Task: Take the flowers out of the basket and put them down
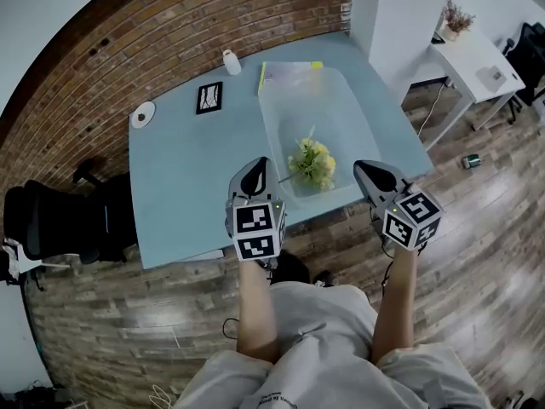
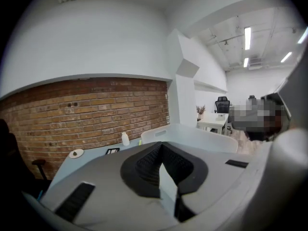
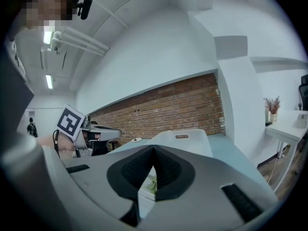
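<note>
A bunch of yellow-green flowers (image 1: 312,164) lies in the near end of a translucent white basket (image 1: 341,113) on the pale blue table (image 1: 183,169). My left gripper (image 1: 258,168) hovers just left of the basket's near corner, jaws together and empty. My right gripper (image 1: 368,171) hangs off the basket's near right corner, also shut with nothing in it. In the left gripper view the basket (image 2: 195,135) shows beyond the closed jaws. In the right gripper view a bit of the flowers (image 3: 151,184) peeks below the closed jaws, with the basket (image 3: 185,139) behind.
A white bottle (image 1: 231,61), a black framed card (image 1: 209,97) and a small round dish (image 1: 143,114) sit at the table's far side. A black chair (image 1: 60,220) stands left. A white desk (image 1: 477,62) with a plant (image 1: 457,17) is at the right.
</note>
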Tool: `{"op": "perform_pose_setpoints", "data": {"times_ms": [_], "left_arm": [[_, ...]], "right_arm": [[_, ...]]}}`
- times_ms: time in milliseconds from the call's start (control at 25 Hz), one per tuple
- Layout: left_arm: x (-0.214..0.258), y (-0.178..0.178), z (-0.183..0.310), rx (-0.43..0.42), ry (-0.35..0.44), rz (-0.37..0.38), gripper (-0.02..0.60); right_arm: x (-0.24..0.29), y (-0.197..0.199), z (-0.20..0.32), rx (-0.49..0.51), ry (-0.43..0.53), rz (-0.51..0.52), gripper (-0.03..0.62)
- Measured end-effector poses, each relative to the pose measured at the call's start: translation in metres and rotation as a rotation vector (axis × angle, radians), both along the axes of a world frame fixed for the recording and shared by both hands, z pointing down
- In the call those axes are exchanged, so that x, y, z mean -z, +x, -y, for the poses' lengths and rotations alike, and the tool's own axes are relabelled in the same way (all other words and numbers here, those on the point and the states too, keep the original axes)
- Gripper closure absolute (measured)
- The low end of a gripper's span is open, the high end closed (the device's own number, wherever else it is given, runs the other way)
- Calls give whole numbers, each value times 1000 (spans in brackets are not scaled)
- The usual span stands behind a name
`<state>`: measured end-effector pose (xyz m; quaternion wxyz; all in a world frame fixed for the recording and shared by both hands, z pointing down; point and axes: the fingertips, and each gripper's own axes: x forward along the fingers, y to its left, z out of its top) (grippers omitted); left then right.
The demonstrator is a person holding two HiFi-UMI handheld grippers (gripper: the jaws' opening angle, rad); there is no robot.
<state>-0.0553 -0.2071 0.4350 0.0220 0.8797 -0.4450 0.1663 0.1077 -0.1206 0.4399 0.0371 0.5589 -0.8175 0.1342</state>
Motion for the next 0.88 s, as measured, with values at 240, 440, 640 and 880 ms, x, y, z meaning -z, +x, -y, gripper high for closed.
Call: {"op": "perform_pose_setpoints", "data": {"times_ms": [240,440,640,880], "left_arm": [[-7,-19,13,41,-16,8,563],[-15,-9,25,2,-39,13,562],[-14,2,55,10,-53,25,562],[-4,-10,104,103,-48,-8,563]], "right_arm": [[2,-7,9,40,4,-77,598],[9,4,26,50,16,-78,597],[16,4,69,127,-13,-106,597],[24,-6,128,208,-18,-157,597]]}}
